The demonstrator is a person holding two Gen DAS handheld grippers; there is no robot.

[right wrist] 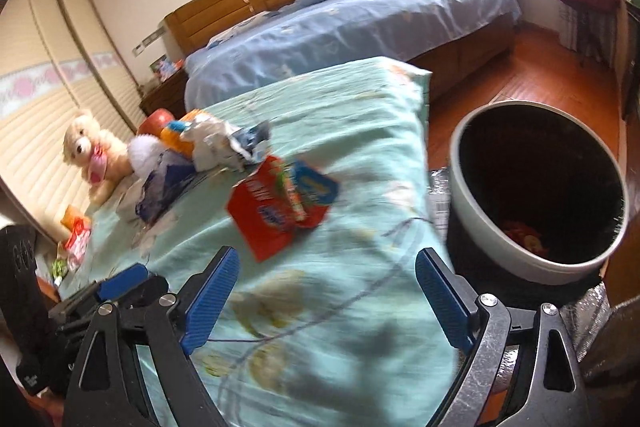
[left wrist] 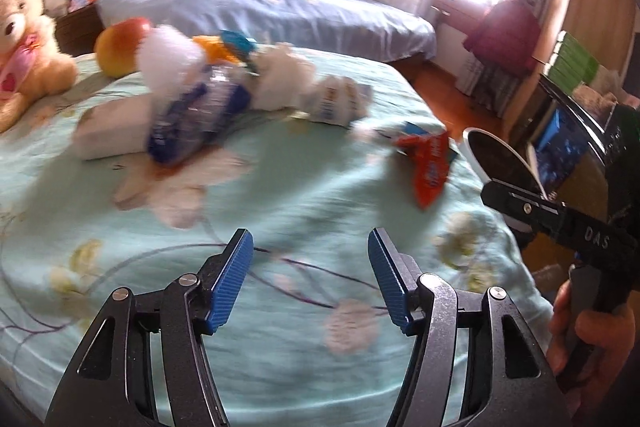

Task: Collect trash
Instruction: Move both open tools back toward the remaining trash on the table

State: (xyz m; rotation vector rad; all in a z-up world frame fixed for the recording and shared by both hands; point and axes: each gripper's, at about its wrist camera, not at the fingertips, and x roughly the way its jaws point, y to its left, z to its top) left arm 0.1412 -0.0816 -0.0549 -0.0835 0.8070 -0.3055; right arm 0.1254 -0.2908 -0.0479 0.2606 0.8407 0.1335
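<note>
Trash wrapper (right wrist: 282,205), red, lay on the bed (right wrist: 360,327) just ahead of the right hand-held gripper (right wrist: 326,301), jaws spread, empty; left hand-held gripper (left wrist: 310,279) farther, also released. Bin (right wrist: 536,187) right of it.

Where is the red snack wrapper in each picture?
Left wrist view: the red snack wrapper lies at right of centre, near the bed's right edge, close to the trash bin.
Right wrist view: it sits mid-picture, left of the bin.
Shared landmark: the teddy bear, far left.
</note>
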